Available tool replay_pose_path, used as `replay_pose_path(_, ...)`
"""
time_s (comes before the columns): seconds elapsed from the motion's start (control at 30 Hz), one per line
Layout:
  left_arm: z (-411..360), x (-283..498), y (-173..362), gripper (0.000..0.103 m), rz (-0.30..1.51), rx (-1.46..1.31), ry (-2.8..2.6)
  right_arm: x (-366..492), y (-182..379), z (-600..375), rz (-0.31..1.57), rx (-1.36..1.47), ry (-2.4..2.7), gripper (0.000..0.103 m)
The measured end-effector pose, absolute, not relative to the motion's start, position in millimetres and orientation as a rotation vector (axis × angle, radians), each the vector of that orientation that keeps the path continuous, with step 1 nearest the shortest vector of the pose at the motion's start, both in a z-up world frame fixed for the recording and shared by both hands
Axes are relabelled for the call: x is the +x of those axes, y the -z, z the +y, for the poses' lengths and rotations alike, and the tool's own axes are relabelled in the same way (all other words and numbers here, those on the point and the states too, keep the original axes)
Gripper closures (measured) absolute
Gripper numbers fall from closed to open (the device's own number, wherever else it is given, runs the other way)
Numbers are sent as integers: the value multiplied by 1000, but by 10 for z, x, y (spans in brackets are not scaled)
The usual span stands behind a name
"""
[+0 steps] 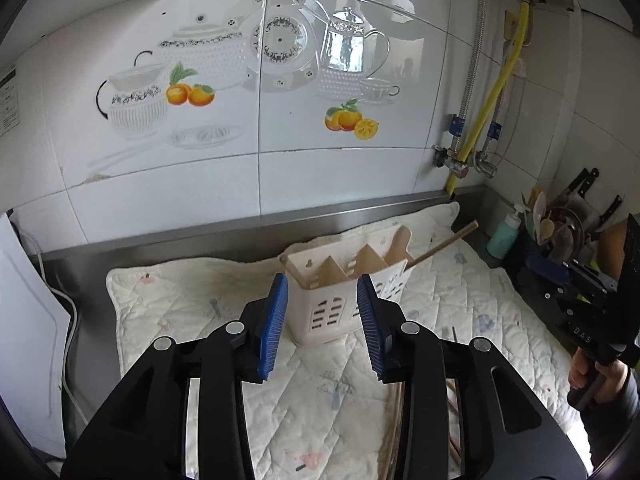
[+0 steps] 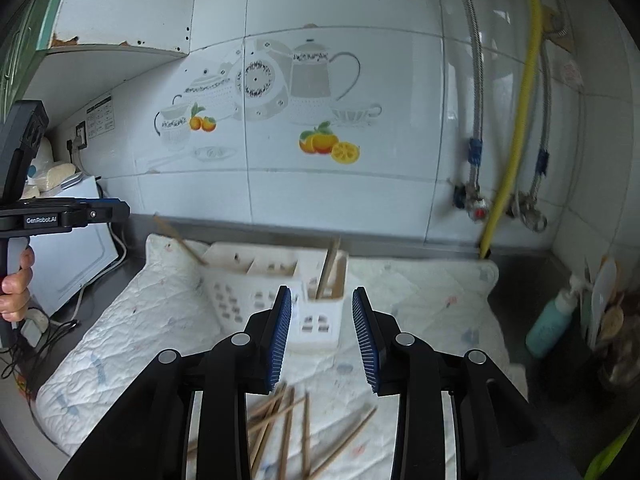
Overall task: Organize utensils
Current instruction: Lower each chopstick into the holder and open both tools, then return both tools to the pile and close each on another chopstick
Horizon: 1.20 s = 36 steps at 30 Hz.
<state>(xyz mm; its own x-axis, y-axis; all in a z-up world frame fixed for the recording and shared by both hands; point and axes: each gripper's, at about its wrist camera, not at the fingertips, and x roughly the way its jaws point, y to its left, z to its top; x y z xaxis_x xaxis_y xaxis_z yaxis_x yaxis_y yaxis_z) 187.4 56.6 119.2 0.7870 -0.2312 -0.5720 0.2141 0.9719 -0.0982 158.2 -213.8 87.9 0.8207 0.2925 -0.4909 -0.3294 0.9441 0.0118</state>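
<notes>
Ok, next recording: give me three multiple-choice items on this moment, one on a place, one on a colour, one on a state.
1. Where do the loose chopsticks lie?
A. on the quilted mat
B. on the wall shelf
C. in the teal bottle

2. What colour are the pads of the right tongs?
A. red
B. blue
C. yellow

3. How do the left tongs stand?
A. shut on a spoon
B. shut on a chopstick
C. open, holding nothing

Key: 1 A, they lie scattered on the mat before the white utensil holder; 2 B, both ribbed pads are blue; 3 C, a clear gap separates the pads.
</notes>
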Motion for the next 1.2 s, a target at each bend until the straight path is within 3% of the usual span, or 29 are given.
replay_pose_path(0.1, 578, 1647, -998, 60, 618, -27, 224, 1294, -660, -2175, 537, -47, -325, 72)
replay_pose_path(0.23, 605, 1377, -702, 59, 623, -38, 199, 917, -283, -2210, 578, -23, -273, 74)
replay_pose_path(0.33, 617, 1208, -481, 58, 636, -65, 197, 761, 5, -2245, 647, 52, -268, 82)
replay_pose_path(0.63, 477, 826, -7, 58, 651, -50, 178, 510, 705, -2140, 788, 172, -227, 88)
replay_pose_path(1.2, 398, 523, 434, 58, 687, -16, 221, 665, 963, -1936, 870, 175, -124, 90)
